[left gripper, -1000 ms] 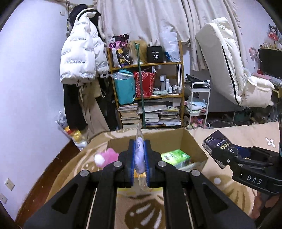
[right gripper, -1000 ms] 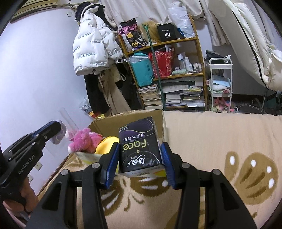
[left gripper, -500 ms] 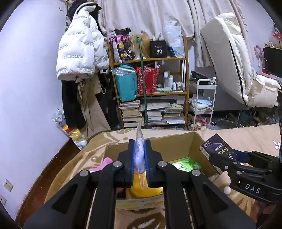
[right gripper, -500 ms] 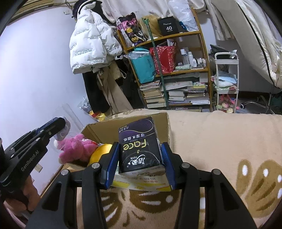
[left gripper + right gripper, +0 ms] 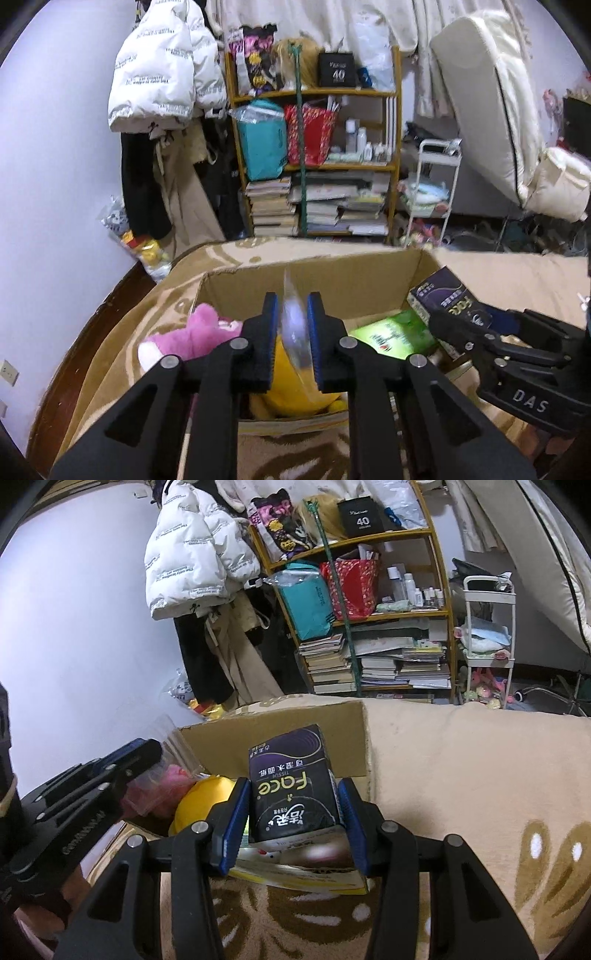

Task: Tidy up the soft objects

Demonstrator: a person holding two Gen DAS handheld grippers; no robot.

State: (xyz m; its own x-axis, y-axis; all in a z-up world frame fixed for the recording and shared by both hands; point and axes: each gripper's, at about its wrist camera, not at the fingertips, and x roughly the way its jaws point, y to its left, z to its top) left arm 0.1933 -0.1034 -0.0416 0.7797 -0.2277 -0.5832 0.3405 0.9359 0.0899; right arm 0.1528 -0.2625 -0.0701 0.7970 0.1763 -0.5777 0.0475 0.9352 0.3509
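Observation:
An open cardboard box stands on the beige bed cover. Inside lie a pink plush toy, a yellow plush and a green tissue pack. My left gripper is shut on a clear plastic bag holding something pale, above the box's middle. My right gripper is shut on a dark purple tissue pack over the box's right front corner; the pack also shows in the left wrist view. The box and yellow plush show in the right wrist view.
The beige patterned bed cover spreads to the right of the box. Beyond the bed stand a cluttered wooden shelf, a hanging white puffer jacket, a white trolley and a leaning mattress.
Both grippers have moved forward and down toward the box. The left gripper's jaws have spread slightly around the bag, which is now blurred between them. The tissue pack is now over the box's corner.

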